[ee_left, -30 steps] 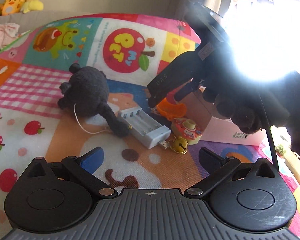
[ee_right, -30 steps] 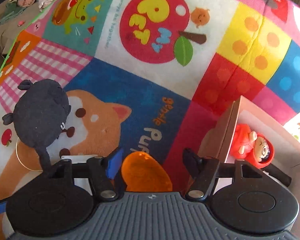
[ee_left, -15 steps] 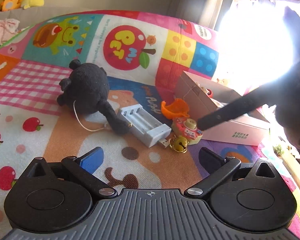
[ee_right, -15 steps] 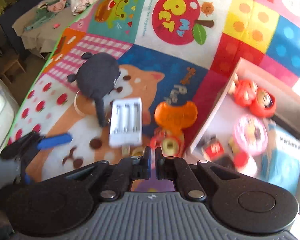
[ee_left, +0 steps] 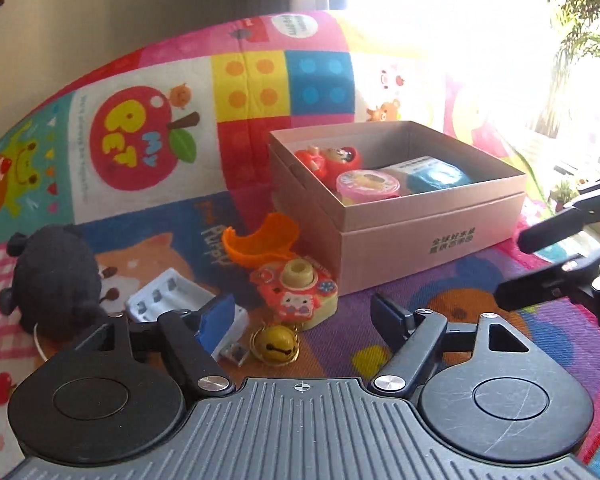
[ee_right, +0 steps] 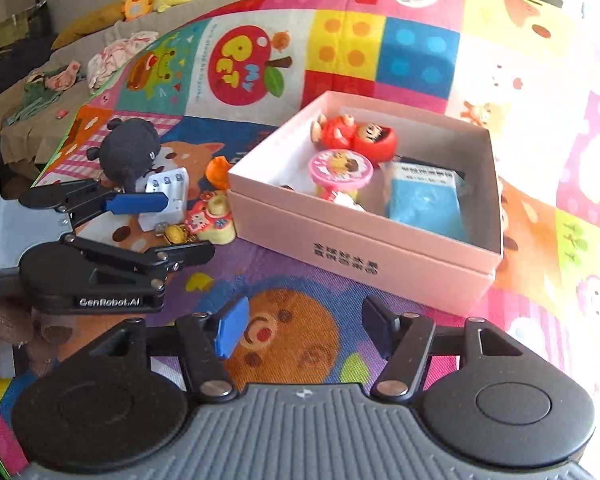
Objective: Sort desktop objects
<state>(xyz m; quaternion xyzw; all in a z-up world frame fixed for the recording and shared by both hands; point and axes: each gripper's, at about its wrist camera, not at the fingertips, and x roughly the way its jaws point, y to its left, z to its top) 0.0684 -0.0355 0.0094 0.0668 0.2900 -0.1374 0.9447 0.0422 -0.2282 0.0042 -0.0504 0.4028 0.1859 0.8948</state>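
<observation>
On the colourful play mat (ee_left: pixel 380 320), the unsorted things lie in a cluster to the left of the pink box (ee_left: pixel 400 236). Farthest left is the black plush toy (ee_left: pixel 56 276): soft, light and squashy, it probably takes a pinch anywhere across its round body, though its white cord could snag. Just beside it is the white battery charger (ee_left: pixel 172 292), rigid plastic with smooth faces; its long sides look like the best place to grip, and its USB plug sticks out at the near end. The orange plastic shell (ee_left: pixel 260 240) sits next, close against the box wall; it is thin, light and open like a cup, so one pad inside its rim and one outside should hold it. In front of it the toy camera (ee_left: pixel 296 292) is hard, chunky and likely slippery, best taken across its flat sides, and a gold bell (ee_left: pixel 276 346) hangs from it on a ring, small and round and liable to roll or swing. The left gripper (ee_left: pixel 304 318) hovers just above the bell and camera, its jaws half-wide and closing, with nothing pressed between them yet. The box already holds a red figure, a pink round case and a blue packet. On the right, the right gripper (ee_right: pixel 304 330) hovers over bare mat in front of the box, jaws opening and empty.
</observation>
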